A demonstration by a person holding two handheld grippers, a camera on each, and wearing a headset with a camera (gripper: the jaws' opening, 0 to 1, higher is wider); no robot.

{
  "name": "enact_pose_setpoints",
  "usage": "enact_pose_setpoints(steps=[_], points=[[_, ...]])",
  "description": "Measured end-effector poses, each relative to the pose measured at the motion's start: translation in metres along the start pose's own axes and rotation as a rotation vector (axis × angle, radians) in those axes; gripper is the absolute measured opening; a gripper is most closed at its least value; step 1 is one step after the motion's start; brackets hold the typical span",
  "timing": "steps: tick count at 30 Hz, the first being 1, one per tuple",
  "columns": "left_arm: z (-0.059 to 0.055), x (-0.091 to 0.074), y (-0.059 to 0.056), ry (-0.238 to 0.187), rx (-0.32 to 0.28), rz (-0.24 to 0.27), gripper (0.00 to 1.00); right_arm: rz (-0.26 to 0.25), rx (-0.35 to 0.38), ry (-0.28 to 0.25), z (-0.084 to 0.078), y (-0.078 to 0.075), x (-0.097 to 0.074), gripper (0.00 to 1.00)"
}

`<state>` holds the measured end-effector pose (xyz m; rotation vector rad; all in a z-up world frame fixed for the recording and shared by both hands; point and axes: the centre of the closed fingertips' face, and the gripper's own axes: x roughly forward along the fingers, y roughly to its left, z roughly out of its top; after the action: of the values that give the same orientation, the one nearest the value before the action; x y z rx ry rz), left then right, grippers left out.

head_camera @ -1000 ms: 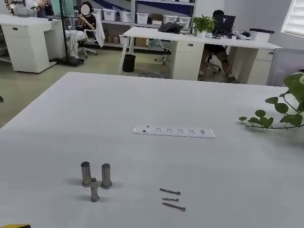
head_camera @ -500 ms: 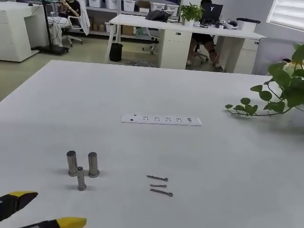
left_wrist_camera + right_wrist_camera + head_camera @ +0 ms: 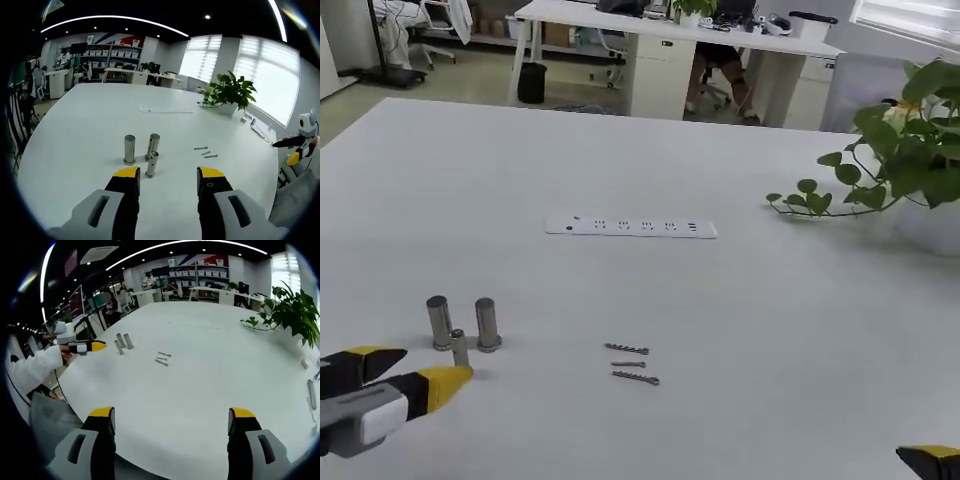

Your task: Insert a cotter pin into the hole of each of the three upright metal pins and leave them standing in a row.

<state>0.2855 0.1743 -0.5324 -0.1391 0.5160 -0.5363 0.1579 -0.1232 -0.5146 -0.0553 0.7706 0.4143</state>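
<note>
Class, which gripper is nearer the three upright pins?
Left. The left gripper has its tips right beside the pins; the right gripper is far off, beyond the cotter pins.

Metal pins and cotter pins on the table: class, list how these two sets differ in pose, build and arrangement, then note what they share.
Pose: the metal pins stand upright, while the cotter pins lie flat on the table. Build: the metal pins are thick cylinders; the cotter pins are thin slivers. Arrangement: the metal pins form a tight triangle; the cotter pins lie parallel, one behind another. Shared: three of each, grey metal.
</note>
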Motion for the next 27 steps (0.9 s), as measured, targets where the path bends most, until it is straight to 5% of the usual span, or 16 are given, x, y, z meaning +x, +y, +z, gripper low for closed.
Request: enact_pose_setpoints(steps=[3,19,27], points=[[0.001,0.006,0.001,0.001,0.001,-0.005,0.42,0.023,0.060,-0.029,0.003,0.004,0.001,0.92],[0.000,0.026,0.006,0.038,0.049,-0.007,0.40,0.017,0.054,-0.013,0.000,0.005,0.001,0.91],[0.001,0.034,0.013,0.034,0.076,0.014,0.27,0.013,0.059,-0.011,-0.001,0.004,0.001,0.91]])
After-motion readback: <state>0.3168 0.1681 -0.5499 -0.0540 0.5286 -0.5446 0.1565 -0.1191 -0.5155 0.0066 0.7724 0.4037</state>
